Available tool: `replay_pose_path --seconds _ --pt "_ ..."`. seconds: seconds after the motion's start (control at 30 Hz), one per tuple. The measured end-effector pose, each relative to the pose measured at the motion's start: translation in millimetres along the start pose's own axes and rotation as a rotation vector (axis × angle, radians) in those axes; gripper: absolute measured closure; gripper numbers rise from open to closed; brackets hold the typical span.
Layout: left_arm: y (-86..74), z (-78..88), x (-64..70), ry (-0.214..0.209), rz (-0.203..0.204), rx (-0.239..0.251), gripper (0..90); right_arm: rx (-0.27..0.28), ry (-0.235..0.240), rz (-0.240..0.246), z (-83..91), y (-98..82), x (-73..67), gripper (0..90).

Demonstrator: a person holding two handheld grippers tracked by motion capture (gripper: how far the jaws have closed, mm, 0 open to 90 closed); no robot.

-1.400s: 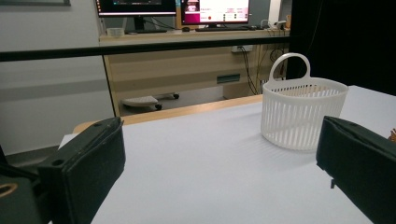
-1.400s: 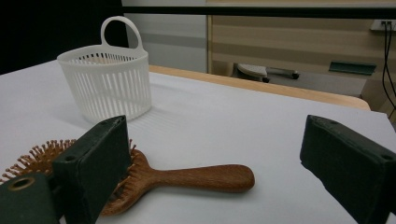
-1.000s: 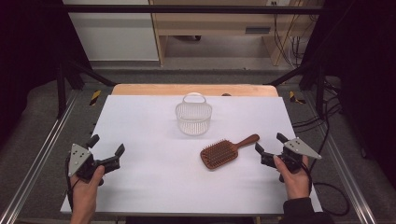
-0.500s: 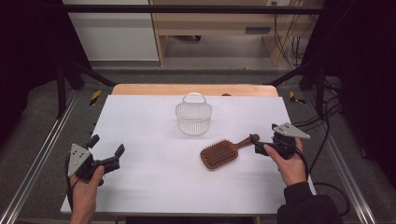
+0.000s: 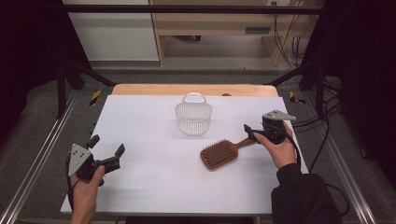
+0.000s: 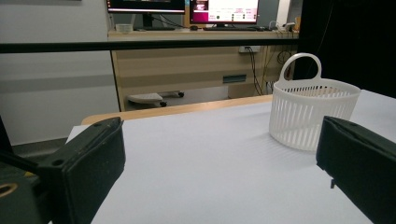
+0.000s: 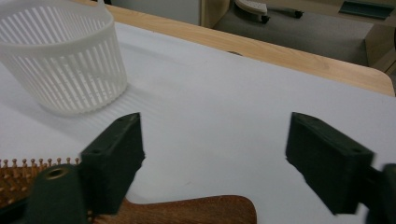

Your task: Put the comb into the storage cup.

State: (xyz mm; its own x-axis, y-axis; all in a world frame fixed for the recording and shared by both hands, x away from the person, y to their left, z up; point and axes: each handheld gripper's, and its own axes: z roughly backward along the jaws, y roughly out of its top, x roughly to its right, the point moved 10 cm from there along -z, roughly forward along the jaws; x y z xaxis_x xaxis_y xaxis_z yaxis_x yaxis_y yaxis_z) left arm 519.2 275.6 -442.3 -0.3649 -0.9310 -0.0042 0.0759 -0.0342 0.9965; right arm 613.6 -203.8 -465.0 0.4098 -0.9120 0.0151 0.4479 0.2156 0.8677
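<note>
- The right gripper [image 5: 252, 132] hovered at the end of the wooden hairbrush's [image 5: 223, 151] handle, on the right side of the white table [image 5: 149, 186]
- In the right gripper view its jaws stood apart with the handle [image 7: 196, 211] low between them, pads not pressing it; they had just been closing
- The hairbrush lay bristles up, its head toward the table's middle, the handle pointing to the right hand [image 5: 280, 149]
- The white slatted basket [image 5: 194, 116] stood upright behind the brush, near but apart from it
- The left gripper [image 5: 109, 149] rested low at the table's left, well apart from the brush, jaws wide with nothing between them; the basket [image 6: 313, 112] showed beyond them
</note>
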Motion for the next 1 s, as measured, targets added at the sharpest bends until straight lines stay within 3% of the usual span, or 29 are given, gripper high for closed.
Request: replay_pose_path --seconds 0.03,0.07,0.17,0.2,0.3,0.53,0.7,1.0 --pt "0.0 0.0 0.0 0.0 0.0 0.0 1.6 0.0 0.0 0.0 0.0 0.0 0.0 23.9" --pt "-0.2 0.0 0.4 -0.002 -0.004 -0.001 1.6 -0.008 -0.005 -0.001 -4.5 -1.3 1.0 32.5" --pt "-0.2 0.2 0.3 -0.002 -0.003 0.0 1.6 -0.027 -0.011 -0.004 -9.2 -4.4 2.1 38.3" --pt "0.2 0.3 0.1 -0.002 -0.001 0.001 1.6 -0.046 -0.014 -0.006 -14.7 -8.1 2.6 48.5" --pt "0.3 0.1 0.2 -0.003 0.0 0.003 1.6 -0.06 -0.021 -0.002 -20.3 -10.7 2.8 60.8" --pt "-0.4 -0.3 0.7 -0.004 -0.003 -0.001 1.7 -0.106 0.011 0.028 -31.5 -15.3 -4.2 85.8" --pt "-0.6 -0.4 0.6 -0.005 -0.002 -0.001 1.8 -0.146 0.022 0.037 -36.0 -20.0 -7.4 90.0" --pt "-0.9 -0.6 1.8 -0.009 -0.003 -0.002 1.8 -0.288 0.025 0.104 -48.5 -46.0 -11.0 90.0"
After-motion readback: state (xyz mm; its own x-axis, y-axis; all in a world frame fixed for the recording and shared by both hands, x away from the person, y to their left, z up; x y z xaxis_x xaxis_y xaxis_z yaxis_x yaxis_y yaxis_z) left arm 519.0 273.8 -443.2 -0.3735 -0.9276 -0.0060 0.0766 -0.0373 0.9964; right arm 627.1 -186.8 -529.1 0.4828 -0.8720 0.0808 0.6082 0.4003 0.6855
